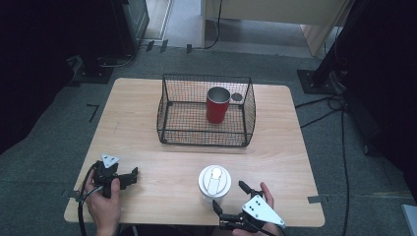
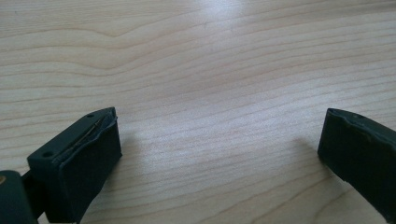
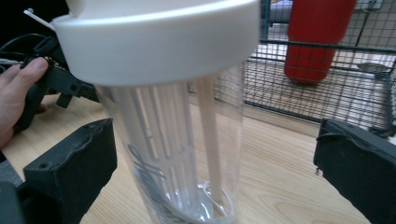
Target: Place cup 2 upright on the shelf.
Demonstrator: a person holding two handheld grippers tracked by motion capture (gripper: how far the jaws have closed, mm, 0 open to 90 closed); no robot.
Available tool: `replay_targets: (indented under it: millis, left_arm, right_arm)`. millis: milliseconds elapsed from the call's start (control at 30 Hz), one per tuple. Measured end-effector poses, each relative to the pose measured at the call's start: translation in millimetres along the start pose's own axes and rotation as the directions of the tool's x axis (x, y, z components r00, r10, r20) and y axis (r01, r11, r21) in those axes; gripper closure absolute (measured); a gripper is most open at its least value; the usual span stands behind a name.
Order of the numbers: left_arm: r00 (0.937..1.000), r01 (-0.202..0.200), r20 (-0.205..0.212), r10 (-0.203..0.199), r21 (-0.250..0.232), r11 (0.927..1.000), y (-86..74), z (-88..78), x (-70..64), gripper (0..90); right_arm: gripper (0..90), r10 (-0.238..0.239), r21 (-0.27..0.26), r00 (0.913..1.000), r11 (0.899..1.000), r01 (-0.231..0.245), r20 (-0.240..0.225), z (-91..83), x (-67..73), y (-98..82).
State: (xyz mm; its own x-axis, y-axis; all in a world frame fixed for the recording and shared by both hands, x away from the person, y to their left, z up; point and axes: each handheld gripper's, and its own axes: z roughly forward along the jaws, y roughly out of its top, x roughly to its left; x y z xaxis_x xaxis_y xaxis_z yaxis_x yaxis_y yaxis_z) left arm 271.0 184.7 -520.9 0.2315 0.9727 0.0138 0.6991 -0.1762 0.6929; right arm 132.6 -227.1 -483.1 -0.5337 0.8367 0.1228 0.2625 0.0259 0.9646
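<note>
My right gripper (image 3: 215, 154) has its jaws wide open, one on each side of the clear cup (image 3: 182, 154). The pads are not touching it, so it holds nothing. My left gripper (image 2: 219, 144) is wide open too, with just bare wood between its jaws, and it rests off to the left, well apart from the cup.

The clear cup stands upright near the front edge of the table (image 1: 147, 167), just in front of my right gripper. It has a big white lid (image 1: 214, 180) on top. I think it is light, since I see almost nothing inside, maybe a pale straw-like stick leaning in it. The wall looks like smooth, shiny plastic, so it could slip. It looks stiff, but it may bend in if I squeeze too hard. It is tall with a heavy-looking top, so it could tip over. I would grab the clear wall in the middle, under the lid, not the lid, which might pop off.

Farther back sits a black wire basket (image 1: 167, 110). A red cup (image 1: 217, 105) stands upright in its right back part, open at the top. I cannot tell if anything is in it. A small round grey thing (image 1: 237, 97) shows just right of it.
</note>
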Motion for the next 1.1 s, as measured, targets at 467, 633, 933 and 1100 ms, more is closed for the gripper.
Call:
replay_targets:
  millis: [467, 633, 933, 1100]
  left_arm:
    - [1.0, 0.0, 0.0, 0.0, 0.0, 1.0, 0.0, 0.0, 0.0, 0.0]
    - [1.0, 0.0, 0.0, 0.0, 0.0, 1.0, 0.0, 0.0, 0.1, 0.0]
    - [1.0, 0.0, 0.0, 0.0, 0.0, 1.0, 0.0, 0.0, 0.0, 0.0]
    - [1.0, 0.0, 0.0, 0.0, 0.0, 1.0, 0.0, 0.0, 0.0, 0.0]
  right_arm:
    - [0.1, -0.006, -0.005, 0.9992, 1.0, 0.006, -0.04, 19.1, 7.4, 9.1]
    - [0.2, -0.007, -0.006, 0.9992, 1.0, 0.007, -0.038, 23.8, 8.9, 10.6]
    - [7.7, -0.011, 0.0, 0.9986, 1.0, 0.011, -0.052, 33.4, 12.5, 15.7]
    - [13.4, -0.018, -0.003, 0.9982, 1.0, 0.018, -0.057, 40.3, 15.5, 18.8]
